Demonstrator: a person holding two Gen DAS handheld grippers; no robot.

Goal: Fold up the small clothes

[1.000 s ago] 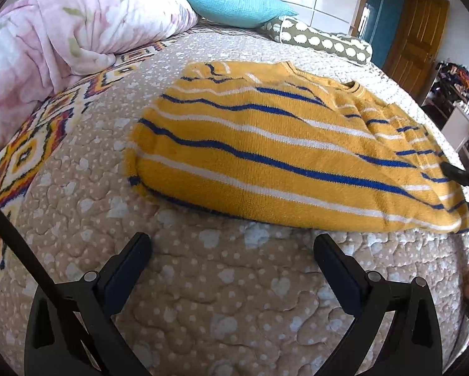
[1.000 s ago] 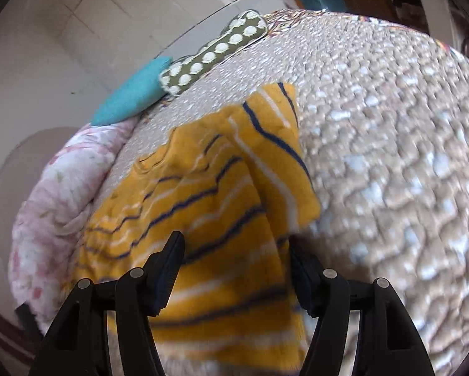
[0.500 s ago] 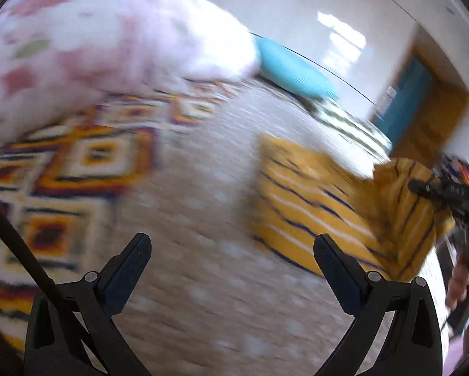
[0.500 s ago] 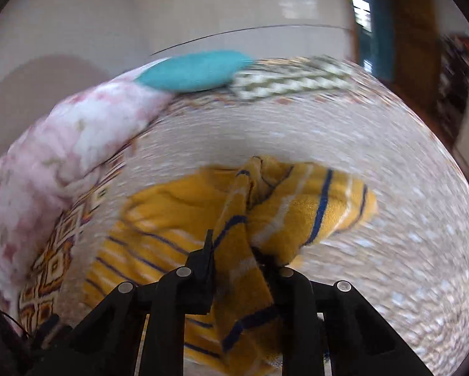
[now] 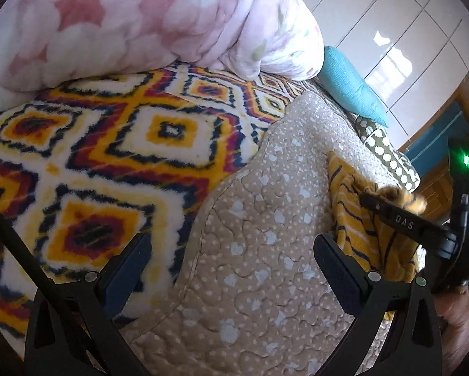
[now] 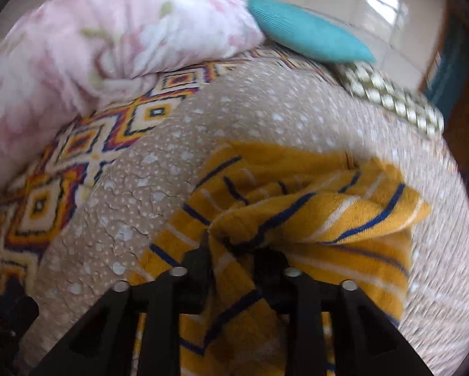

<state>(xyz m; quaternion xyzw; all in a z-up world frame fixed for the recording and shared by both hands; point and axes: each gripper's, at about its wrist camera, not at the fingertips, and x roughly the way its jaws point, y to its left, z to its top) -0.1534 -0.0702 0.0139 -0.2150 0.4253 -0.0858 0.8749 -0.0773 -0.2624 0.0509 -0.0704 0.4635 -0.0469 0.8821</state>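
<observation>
A yellow sweater with blue and white stripes [image 6: 344, 213] lies bunched on the beige quilted bedcover [image 6: 234, 119]. My right gripper [image 6: 234, 260] has a fold of it between its pads, and the cloth fills the gap and drapes up and over to the right. Its jaws are opening. In the left wrist view the sweater [image 5: 356, 219] shows at the right edge, with one of the right gripper's fingers [image 5: 403, 224] across it. My left gripper [image 5: 231, 269] is open and empty above bare quilt, left of the sweater.
A pink floral duvet [image 5: 140, 22] is heaped at the back left, above a bright diamond-patterned blanket [image 5: 109, 144]. A teal pillow [image 5: 347, 91] and a green dotted pillow [image 5: 388, 153] lie at the head. A person's hand [image 5: 456, 316] holds the right gripper.
The right gripper closed on the sweater's edge and carried it left over the rest, bunching it. The left gripper swung left and rolled, and now faces the patterned blanket, still open.
</observation>
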